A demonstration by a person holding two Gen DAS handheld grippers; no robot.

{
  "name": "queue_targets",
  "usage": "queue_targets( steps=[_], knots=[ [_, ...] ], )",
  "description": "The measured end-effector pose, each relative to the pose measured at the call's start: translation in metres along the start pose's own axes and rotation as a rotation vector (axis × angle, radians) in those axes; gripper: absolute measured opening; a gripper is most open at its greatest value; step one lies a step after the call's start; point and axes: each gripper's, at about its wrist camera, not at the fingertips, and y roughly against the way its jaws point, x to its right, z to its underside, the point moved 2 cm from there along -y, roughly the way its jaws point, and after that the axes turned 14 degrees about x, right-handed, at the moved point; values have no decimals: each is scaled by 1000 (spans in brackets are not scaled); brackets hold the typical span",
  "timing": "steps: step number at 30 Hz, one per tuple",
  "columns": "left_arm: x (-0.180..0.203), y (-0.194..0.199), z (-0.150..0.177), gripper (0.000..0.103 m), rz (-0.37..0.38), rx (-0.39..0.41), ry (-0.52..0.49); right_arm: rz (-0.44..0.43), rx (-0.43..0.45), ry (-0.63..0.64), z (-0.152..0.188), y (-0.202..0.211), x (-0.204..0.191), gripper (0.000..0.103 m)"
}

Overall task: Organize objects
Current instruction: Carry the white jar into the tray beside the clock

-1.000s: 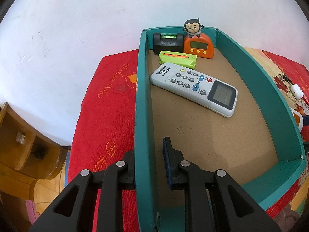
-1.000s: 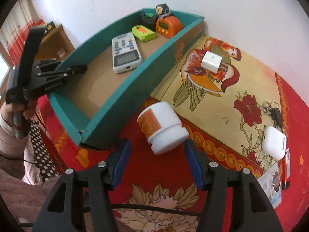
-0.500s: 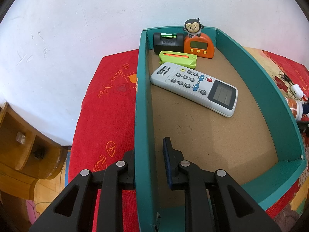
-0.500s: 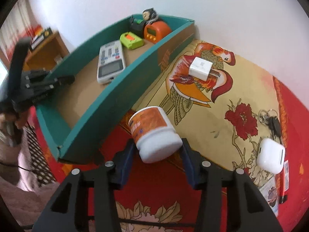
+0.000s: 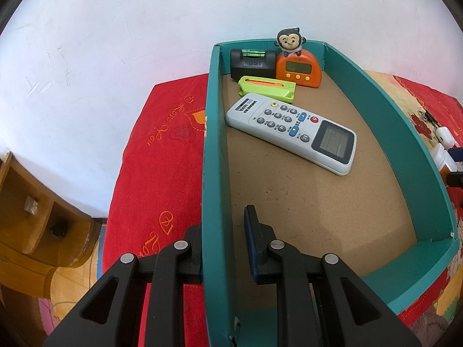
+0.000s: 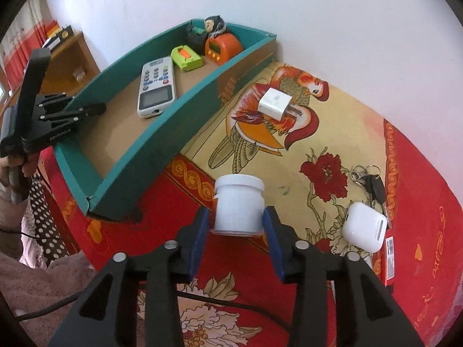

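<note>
A teal tray (image 5: pixel 214 156) with a brown floor holds a white remote (image 5: pixel 292 131); in the right wrist view the same tray (image 6: pixel 185 115) and remote (image 6: pixel 157 86) lie at the upper left. My left gripper (image 5: pixel 221 222) is shut on the tray's near left wall, one finger outside and one inside; the left gripper (image 6: pixel 95 108) also shows from the side. A white jar (image 6: pixel 238 202) with a screw lid stands upright between the blue pads (image 6: pixel 199 231) of my right gripper (image 6: pixel 235 213). Its jaws are closing and both pads touch the jar's sides.
At the tray's far end sit a black level (image 5: pixel 251 63), an orange timer (image 5: pixel 298 69) topped by a monkey figure (image 5: pixel 289 40), and a green tool (image 5: pixel 267 88). On the patterned cloth lie a white charger (image 6: pixel 275 104), keys (image 6: pixel 373 182) and an earbud case (image 6: pixel 364 227). A wooden shelf (image 5: pixel 34 225) stands left.
The right gripper's jaws narrowed around the jar, which went from lying tilted on the cloth to upright between the pads. The left gripper and tray stayed still.
</note>
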Motion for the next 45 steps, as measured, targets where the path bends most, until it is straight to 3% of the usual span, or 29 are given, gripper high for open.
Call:
queue_targets(
  steps=[5, 7, 13, 16, 18, 24, 30, 36, 45],
  knots=[
    [0, -1, 0, 20, -3, -4, -8, -18, -62, 22, -10, -5, 5, 43],
    [0, -1, 0, 20, -3, -3, -7, -38, -120, 16, -19, -15, 11, 48],
    [-1, 0, 0, 20, -6, -1, -3, -36, -292, 34, -34, -50, 16, 48],
    [-1, -1, 0, 20, -6, 1, -5, -30, -322, 45, -36, -58, 17, 46],
    [0, -1, 0, 20, -7, 1, -5, -37, -317, 49, -37, -58, 16, 41],
    [-1, -1, 0, 20, -7, 2, -6, -45, -239, 74, -48, -41, 11, 40],
    [-1, -1, 0, 20, -8, 3, -8, -39, -125, 90, -76, -25, 6, 40],
    [0, 0, 0, 20, -9, 3, -9, -42, -1, 95, -125, -16, -7, 40],
    [0, 0, 0, 20, -11, 4, -15, -115, 74, 73, -161, -62, -36, 40]
  ],
)
